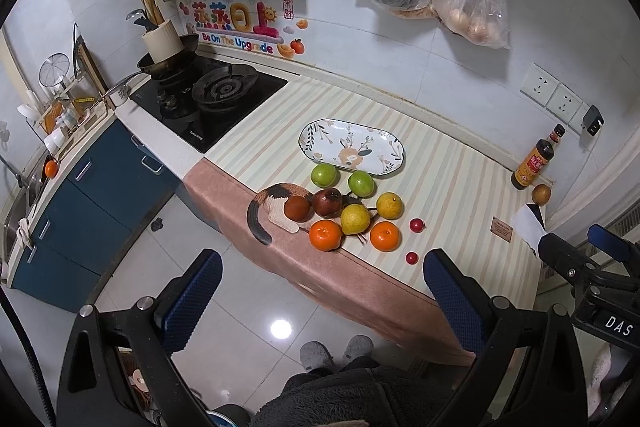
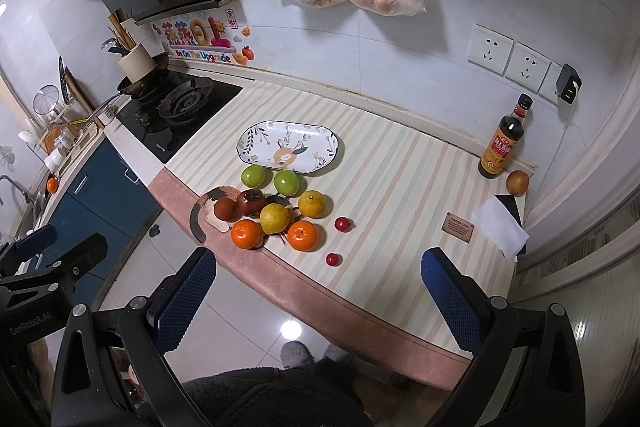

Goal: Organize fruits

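Left wrist view shows nothing organized yet: the oval floral ceramic plate (image 1: 352, 145) sits bare, fruits (image 1: 352, 213) clustered just near it on the striped tabletop (image 1: 452, 179). Left tongs (image 1: 322, 301) and right tongs (image 2: 316, 305) hang released, well apart from them.

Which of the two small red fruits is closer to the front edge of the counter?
The lower small red fruit, lying alone near the pink border. The other small red fruit sits farther back, beside the right orange.

Your counter (image 2: 400, 187) carries a striped mat, an oval plate (image 2: 288, 145) mid-counter, clustered fruit (image 2: 276, 217) near its front edge, and a sauce bottle (image 2: 505, 143) at the back right corner.
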{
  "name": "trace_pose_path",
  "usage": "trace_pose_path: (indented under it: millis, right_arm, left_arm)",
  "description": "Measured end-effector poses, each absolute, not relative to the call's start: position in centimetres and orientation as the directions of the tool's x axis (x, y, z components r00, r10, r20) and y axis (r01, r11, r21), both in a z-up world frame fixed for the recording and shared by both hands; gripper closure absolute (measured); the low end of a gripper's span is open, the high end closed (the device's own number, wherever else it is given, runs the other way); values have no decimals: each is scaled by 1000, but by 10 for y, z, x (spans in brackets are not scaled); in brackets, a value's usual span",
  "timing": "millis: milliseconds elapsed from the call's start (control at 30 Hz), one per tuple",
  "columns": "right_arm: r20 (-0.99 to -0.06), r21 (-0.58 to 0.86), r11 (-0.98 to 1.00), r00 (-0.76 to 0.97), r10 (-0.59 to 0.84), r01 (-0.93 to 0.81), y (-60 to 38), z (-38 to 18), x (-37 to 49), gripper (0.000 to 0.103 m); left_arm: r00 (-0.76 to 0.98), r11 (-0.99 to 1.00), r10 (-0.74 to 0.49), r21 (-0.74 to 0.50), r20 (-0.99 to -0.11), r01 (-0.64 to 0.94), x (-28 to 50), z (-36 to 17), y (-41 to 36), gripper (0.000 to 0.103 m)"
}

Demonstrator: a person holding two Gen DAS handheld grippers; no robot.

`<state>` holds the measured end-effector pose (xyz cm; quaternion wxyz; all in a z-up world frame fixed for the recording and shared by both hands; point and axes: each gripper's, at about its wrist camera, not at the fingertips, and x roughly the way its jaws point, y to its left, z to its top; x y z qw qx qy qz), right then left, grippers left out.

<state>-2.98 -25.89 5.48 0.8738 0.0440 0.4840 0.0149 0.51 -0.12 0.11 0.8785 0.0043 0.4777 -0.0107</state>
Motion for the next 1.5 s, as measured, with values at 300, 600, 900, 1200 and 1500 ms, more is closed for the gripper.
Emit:
trace_pose_path:
  millis: [300, 600, 900, 1200, 1500]
  right_arm:
    - [-844, 93, 996, 532, 70, 17, -259, 56, -29, 0]
    - [-844, 93, 995, 531, 70, 18, -258, 57, -30, 0]
    - [-843, 95, 995, 534, 71, 18, -259, 58, -29, 0]
    - [-838, 173, 983, 533, 118, 55, -281, 53, -19, 0]
    - [-866, 313, 949, 424, 266, 43, -289, -56, 53, 0]
  left_arm:
    - [544, 1000, -14, -2, -839, 22, 5, 1, -2, 0]
    - [543, 1000, -16, -3, -839, 24, 6, 3, -1, 0]
    - [549, 1000, -15, -2, -836, 25, 14, 17, -9, 0]
    - [598, 998, 56, 44, -800, -35, 27, 9, -7, 0]
    - [585, 929, 369, 301, -722, -214, 85, -59, 16, 0]
